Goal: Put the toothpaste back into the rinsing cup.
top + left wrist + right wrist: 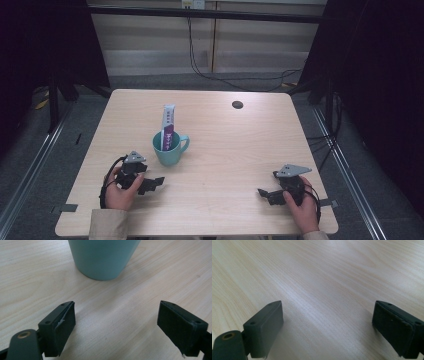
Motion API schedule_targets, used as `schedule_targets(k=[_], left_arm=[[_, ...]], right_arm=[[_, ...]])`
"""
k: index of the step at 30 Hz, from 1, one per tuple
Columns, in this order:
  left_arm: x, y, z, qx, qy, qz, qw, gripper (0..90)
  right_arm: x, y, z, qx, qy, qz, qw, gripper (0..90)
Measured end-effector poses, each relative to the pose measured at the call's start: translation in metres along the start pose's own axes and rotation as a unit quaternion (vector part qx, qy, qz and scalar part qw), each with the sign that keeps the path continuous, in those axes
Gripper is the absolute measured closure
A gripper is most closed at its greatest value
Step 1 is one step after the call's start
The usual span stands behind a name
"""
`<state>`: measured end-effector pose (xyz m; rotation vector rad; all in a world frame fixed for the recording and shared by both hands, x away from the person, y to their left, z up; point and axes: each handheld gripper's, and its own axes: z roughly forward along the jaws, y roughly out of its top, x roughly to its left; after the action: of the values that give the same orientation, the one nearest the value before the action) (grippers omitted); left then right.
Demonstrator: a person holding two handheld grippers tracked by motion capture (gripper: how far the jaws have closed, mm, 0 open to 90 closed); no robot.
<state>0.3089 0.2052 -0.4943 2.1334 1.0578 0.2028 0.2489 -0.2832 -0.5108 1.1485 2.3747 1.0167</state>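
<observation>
1. Pale wood-grain table point(240, 145), ringed by dark curtains and grey floor, carries very little; its near edge is where the person's two hands rest.
2. Near the near-left corner, the left gripper point(150, 183) lies low on the wood, jaws spread wide with nothing between them. In the left gripper view the gap point(116, 327) frames bare wood, with the teal mug point(103, 257) just ahead.
3. Near the near-right corner, the right gripper point(265, 192) also sits with jaws spread and empty, bare grain in front point(327, 327).
4. Left of the table's middle stands the mug point(169, 148), upright, handle toward the right edge, with a purple-and-white tube point(168, 129) standing in it and leaning on the rim.
5. I'd judge the left gripper is about to take the mug: best to come in level, straddle the wall squarely and close gently so the tube doesn't tip.
6. Plenty of open wood lies toward the far and right edges; a small dark hole point(237, 104) sits near the far edge.
</observation>
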Motion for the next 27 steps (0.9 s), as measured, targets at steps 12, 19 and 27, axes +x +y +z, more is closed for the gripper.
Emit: schedule_targets(k=[12, 19, 27], left_arm=[[-0.002, -0.005, 0.003, 0.003, 0.009, 0.013, 0.9999, 15.1], [-0.004, -0.009, 0.004, -0.009, 0.02, 0.034, 0.9992, 14.8], [-0.007, -0.013, 0.005, -0.018, 0.028, 0.053, 0.9981, 14.1]], right_arm=[[0.0, 0.0, 0.0, 0.0, 0.0, 0.0, 1.0, 9.5], [0.0, 0.0, 0.0, 0.0, 0.0, 0.0, 1.0, 9.5], [0.0, 0.0, 0.0, 0.0, 0.0, 0.0, 1.0, 9.5]])
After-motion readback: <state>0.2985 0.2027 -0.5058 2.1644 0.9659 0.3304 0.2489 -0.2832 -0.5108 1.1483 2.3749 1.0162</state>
